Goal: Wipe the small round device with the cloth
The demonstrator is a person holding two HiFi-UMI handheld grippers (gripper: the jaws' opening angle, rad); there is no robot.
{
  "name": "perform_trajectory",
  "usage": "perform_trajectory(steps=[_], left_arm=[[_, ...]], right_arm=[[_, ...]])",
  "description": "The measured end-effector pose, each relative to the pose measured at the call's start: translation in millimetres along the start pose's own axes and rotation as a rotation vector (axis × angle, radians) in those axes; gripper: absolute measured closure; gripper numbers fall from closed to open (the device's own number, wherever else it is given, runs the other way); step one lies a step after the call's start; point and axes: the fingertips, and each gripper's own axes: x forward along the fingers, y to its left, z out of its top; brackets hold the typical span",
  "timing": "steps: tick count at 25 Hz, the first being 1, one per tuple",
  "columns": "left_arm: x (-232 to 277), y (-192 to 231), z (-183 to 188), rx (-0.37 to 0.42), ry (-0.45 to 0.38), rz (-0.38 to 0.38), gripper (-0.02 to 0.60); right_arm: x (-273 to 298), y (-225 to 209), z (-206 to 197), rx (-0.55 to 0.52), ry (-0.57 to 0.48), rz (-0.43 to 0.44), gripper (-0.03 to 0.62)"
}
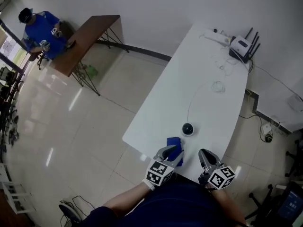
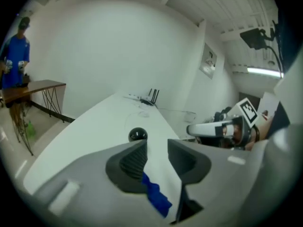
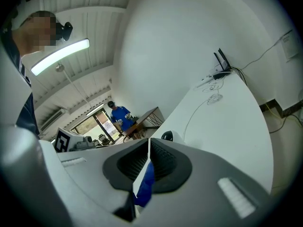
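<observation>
1. The device (image 1: 188,129) sits on the table (image 1: 203,70), close to the table's near edge. A thin cable (image 1: 190,104) runs away from it up the tabletop.
2. The cloth (image 1: 174,144) lies just beside the device, on the person's side. I cannot tell whether the two touch.
3. The left gripper (image 2: 156,144) hangs over the cloth, on the side away from the device. Its jaws are spread, with the cloth showing between and under them, and neither pad presses on it. This fits a cloth about to be pinched as well as one just let go.
4. The right gripper (image 3: 149,143) is right of the cloth and nearer the person than the device. Its jaws are pressed together on nothing. The blue in their slit is probably the cloth on the table beyond.
5. Either way, I judge the left gripper should travel straight up or down. A sideways drag could pull the cloth into the device.
6. The device looks smooth, round and light, so a knock could skid it off the edge or tug its cable. Both grippers are best kept off that cable.
</observation>
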Motion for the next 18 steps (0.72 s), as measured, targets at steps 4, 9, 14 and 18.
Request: perform_trajectory(steps=[4, 9, 14, 18], left_arm=[[-13.2, 3.1, 8.2, -0.040, -0.062, 0.031, 0.459], [-30.1, 13.5, 20.2, -0.054, -0.095, 0.040, 0.460], [-51.3, 37.1, -3.0, -0.067, -0.089, 0.106, 0.460], [-60.5, 57.2, -18.2, -0.076, -0.086, 0.153, 0.460]], right_arm=[[13.2, 12.1, 4.6, -0.076, 0.029, 0.005, 0.574], [25.8, 25.2, 27.3, -0.214, 0.046, -0.007, 0.577], [34.7, 30.6, 15.3, -0.287, 0.057, -0.018, 0.576], [45.9, 31.6, 2.9, -0.342, 0.060, -0.018, 0.577]])
